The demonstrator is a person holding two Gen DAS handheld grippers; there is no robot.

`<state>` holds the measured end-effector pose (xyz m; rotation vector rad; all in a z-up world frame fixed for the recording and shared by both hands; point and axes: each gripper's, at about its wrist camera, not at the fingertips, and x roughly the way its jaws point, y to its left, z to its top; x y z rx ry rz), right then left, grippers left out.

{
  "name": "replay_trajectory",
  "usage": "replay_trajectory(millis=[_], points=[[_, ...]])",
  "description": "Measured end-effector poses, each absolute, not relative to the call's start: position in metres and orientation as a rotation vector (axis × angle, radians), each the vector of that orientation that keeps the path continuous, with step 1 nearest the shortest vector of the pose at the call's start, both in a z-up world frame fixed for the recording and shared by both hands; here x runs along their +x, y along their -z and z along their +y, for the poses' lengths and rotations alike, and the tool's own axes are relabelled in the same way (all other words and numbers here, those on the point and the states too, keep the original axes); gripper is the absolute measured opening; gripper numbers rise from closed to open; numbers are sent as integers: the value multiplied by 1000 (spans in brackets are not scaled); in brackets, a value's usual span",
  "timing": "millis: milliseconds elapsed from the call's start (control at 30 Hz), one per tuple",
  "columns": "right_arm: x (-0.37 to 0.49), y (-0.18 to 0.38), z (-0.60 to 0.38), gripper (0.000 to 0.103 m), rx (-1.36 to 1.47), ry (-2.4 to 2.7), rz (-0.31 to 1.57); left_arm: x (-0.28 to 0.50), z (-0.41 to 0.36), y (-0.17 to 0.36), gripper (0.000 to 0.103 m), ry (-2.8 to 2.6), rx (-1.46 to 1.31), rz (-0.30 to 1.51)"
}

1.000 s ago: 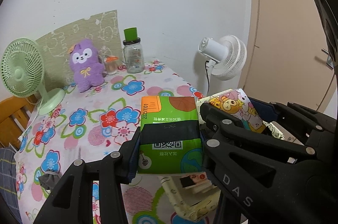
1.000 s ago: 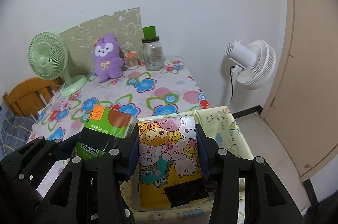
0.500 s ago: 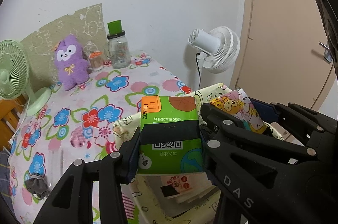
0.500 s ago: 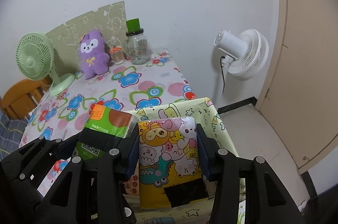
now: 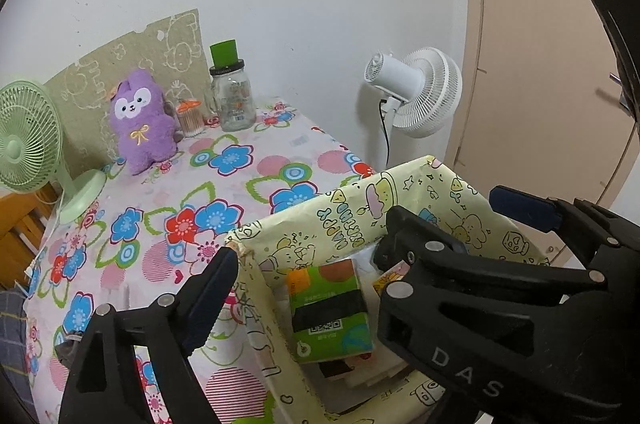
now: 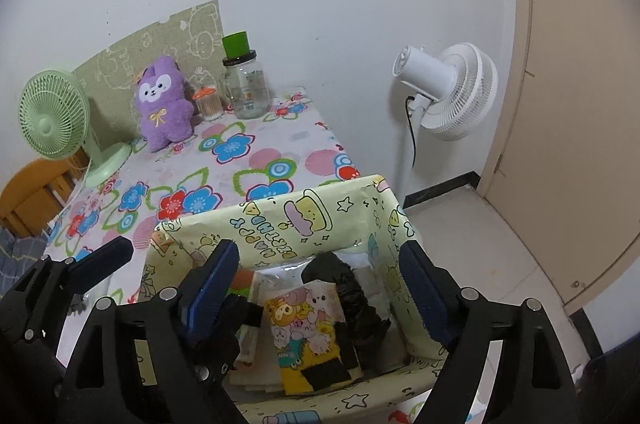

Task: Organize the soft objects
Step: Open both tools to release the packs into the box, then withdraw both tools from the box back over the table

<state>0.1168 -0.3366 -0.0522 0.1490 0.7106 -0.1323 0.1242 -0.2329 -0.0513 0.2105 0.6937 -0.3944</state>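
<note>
Left wrist view: left gripper (image 5: 308,260) spread wide, empty, over the box (image 5: 356,216). Green pack (image 5: 330,312) lies inside, free of the fingers. Right gripper (image 6: 320,280) also spread, empty; cartoon pack (image 6: 306,324) lies in the box beside a black bag (image 6: 352,300).

Risk: the box sits at the table (image 5: 240,184) edge; a finger catching its thin wall on withdrawal could tip it off.

Around: plush (image 5: 140,122), jar (image 5: 232,96), green fan (image 5: 28,144), white fan (image 5: 416,92), all well apart.
</note>
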Motion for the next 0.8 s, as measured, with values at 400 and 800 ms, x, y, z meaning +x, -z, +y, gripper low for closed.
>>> replay_trajectory(millis=[400,800], points=[[107,40,-313,89,131,124,688,115,-211,40,90,384,197,668],[96,28,-285,89,110,116,668,104,-184,31,90,371,183,640]])
